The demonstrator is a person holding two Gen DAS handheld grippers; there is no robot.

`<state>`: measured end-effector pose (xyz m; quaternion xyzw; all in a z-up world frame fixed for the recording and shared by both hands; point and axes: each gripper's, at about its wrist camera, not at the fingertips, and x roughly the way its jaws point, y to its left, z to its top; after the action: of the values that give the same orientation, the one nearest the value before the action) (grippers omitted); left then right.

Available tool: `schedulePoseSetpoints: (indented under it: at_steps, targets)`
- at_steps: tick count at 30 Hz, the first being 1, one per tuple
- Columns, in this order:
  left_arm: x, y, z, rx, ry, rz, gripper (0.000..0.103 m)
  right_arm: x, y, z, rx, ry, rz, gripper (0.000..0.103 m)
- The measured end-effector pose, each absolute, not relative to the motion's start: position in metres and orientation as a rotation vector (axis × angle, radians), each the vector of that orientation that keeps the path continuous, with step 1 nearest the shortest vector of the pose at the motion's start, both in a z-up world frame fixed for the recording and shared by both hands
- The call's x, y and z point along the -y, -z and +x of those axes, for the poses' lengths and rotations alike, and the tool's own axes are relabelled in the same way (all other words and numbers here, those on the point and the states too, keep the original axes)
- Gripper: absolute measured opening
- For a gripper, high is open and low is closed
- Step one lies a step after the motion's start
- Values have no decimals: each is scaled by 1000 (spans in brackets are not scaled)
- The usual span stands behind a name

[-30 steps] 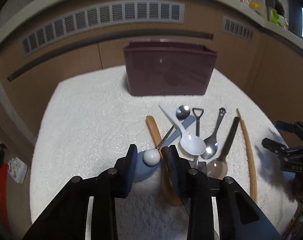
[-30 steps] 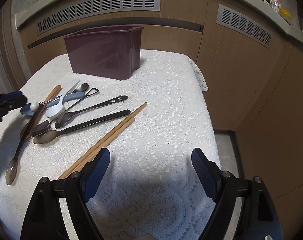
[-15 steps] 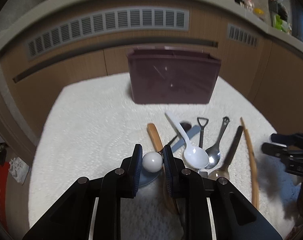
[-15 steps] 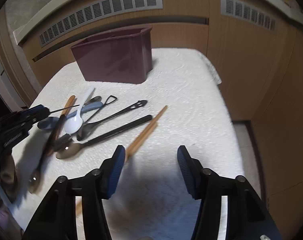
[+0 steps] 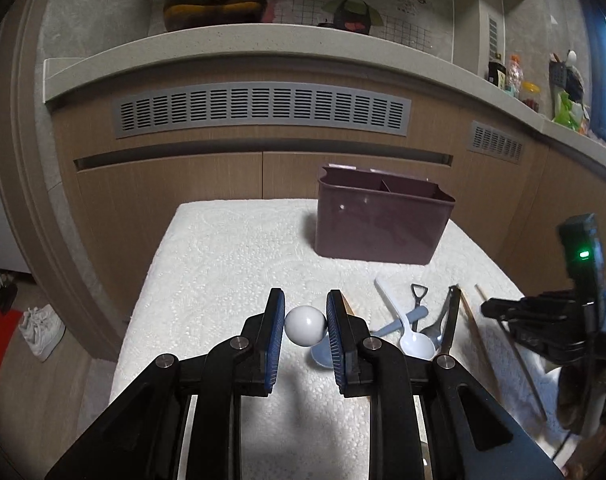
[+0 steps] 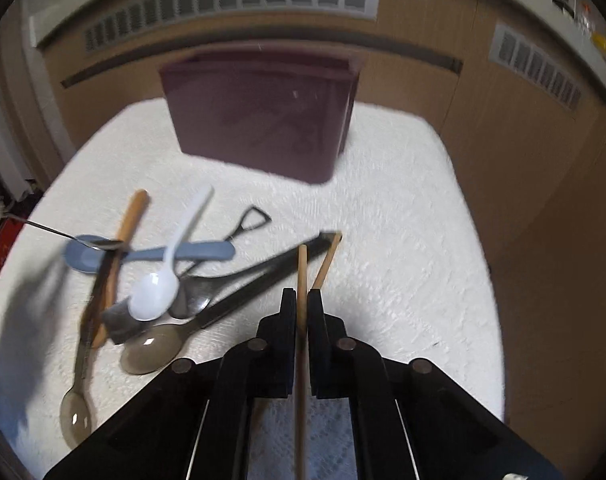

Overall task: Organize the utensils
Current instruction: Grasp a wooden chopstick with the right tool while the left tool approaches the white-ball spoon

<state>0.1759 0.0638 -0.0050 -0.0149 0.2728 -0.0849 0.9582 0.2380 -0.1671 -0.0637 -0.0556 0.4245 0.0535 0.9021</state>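
**Both grippers clamped on utensils over the pile**

Left gripper (image 5: 305, 322): jaws clenched on the white ball end (image 5: 305, 325) of a thin metal spoon, ball pinched between the blue pads (image 5: 276, 330). In the right wrist view that spoon (image 6: 55, 233) hangs clear of the cloth, slanting in from the left edge, bowl end over the blue spoon (image 6: 151, 254).

Right gripper (image 6: 301, 300): jaws clamped tight on one wooden chopstick (image 6: 301, 276), which runs straight up between them and out past the tips. Second chopstick (image 6: 326, 258) lies just beside it, angled away to the right, on the cloth.

Rest of the pile sits on the white lace cloth (image 6: 383, 208) covering the worktop, left of the right gripper: white plastic spoon (image 6: 163, 276) across the blue one, wooden-handled utensil (image 6: 123, 248) at the left, small shovel-handled spoon (image 6: 247, 224), black-handled spoon (image 6: 239, 296) with brownish bowl, another dark translucent spoon (image 6: 79, 392) nearest the camera. They overlap and cross each other; frame is motion-blurred.

Dark purple utensil bin (image 5: 379, 220) stands upright at the far end of the cloth, behind the pile, well apart from both grippers; a divider shows inside from the left wrist view. Wood cabinet fronts with grey vents (image 5: 259, 110) behind.
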Motion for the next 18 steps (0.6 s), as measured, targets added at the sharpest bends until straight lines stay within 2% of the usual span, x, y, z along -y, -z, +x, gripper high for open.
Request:
schedulePoseSetpoints:
  at_steps: [12,18]
  targets:
    - [-51,-34,159,-478,180,6,19,194,-10,201,-717,-165,-59,4]
    - [-73,-16,173,-646,202,-56,21,202,-8,198,-719,-171,-34,4]
